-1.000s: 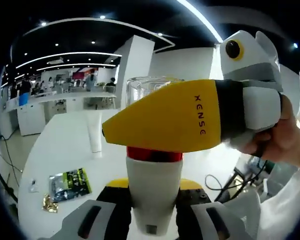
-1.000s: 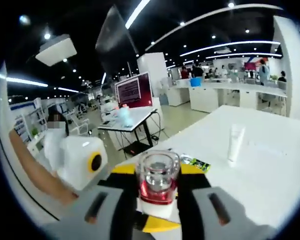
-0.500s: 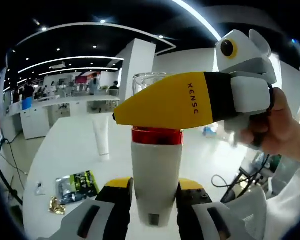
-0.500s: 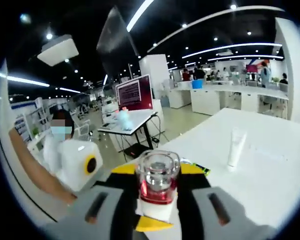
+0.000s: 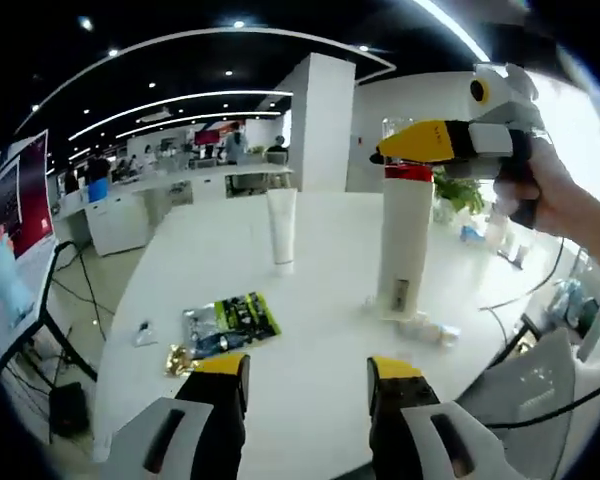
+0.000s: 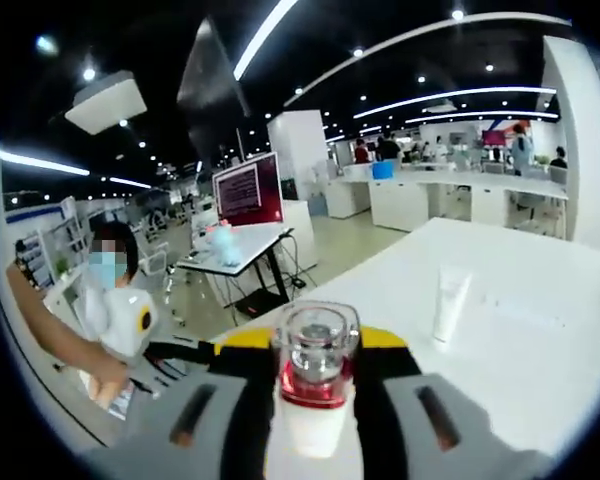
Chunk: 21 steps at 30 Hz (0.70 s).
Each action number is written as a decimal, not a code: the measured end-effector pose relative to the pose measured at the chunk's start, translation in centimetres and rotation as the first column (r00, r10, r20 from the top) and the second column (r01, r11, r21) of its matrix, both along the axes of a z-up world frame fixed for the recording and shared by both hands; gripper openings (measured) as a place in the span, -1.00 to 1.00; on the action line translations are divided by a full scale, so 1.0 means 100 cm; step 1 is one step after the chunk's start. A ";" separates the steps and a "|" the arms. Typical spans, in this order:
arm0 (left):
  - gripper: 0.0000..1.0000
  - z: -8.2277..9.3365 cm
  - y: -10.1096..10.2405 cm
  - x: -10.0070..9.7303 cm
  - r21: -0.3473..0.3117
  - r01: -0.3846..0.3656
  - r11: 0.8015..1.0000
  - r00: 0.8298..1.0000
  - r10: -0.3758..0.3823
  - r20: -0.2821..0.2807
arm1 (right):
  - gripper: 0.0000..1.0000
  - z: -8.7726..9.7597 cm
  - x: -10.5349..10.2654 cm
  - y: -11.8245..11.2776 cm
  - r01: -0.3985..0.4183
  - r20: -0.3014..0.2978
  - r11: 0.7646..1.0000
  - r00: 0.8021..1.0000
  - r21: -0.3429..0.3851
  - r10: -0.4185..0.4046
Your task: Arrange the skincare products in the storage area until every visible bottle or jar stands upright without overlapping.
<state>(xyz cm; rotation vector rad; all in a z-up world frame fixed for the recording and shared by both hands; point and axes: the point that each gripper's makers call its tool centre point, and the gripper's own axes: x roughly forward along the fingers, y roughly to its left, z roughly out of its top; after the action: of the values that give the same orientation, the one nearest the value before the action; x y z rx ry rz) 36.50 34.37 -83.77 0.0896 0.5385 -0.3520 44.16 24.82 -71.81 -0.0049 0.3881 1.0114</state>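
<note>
A tall white bottle [image 5: 404, 250] with a red band and a clear cap stands upright on the white table [image 5: 320, 330]. My right gripper [image 5: 427, 141] reaches in from the right, shut on the bottle's cap. In the right gripper view the clear cap [image 6: 317, 343] sits between the yellow-tipped jaws of that gripper [image 6: 315, 350]. My left gripper [image 5: 305, 372] is open with nothing between its jaws, a good way back from the bottle. A white tube [image 5: 282, 230] stands on its cap further back on the table, and the same tube [image 6: 447, 301] stands to the right in the right gripper view.
Green and silver sachets [image 5: 230, 322] lie on the table at the left, with a gold wrapper [image 5: 180, 356] and a small white scrap [image 5: 145, 333] beside them. Small pale items [image 5: 430, 328] lie at the bottle's base. The table edge curves close on the right.
My left gripper has let go of the bottle's body and drawn back. The bottle now stands on the table, with the right gripper still shut on its cap.
</note>
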 end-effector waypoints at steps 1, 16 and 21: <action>-0.02 -0.004 0.005 -0.002 0.031 0.001 1.000 1.000 -0.001 -0.007 | -0.43 0.000 0.002 -0.002 0.003 0.001 1.000 1.000 -0.002 -0.003; -0.11 -0.047 0.028 -0.007 0.249 0.017 0.968 0.999 -0.006 -0.043 | -0.43 -0.003 0.046 -0.028 0.060 0.023 0.998 0.998 -0.019 -0.060; -0.14 -0.062 0.035 -0.008 0.352 0.087 0.932 0.995 -0.064 -0.075 | -0.43 -0.009 0.064 -0.033 0.068 0.018 0.997 0.998 -0.037 -0.067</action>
<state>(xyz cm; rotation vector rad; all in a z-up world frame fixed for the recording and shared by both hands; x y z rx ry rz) 35.73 37.91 -89.94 0.4513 0.6584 -0.3299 50.52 21.54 -72.74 -0.0335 0.3892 0.9367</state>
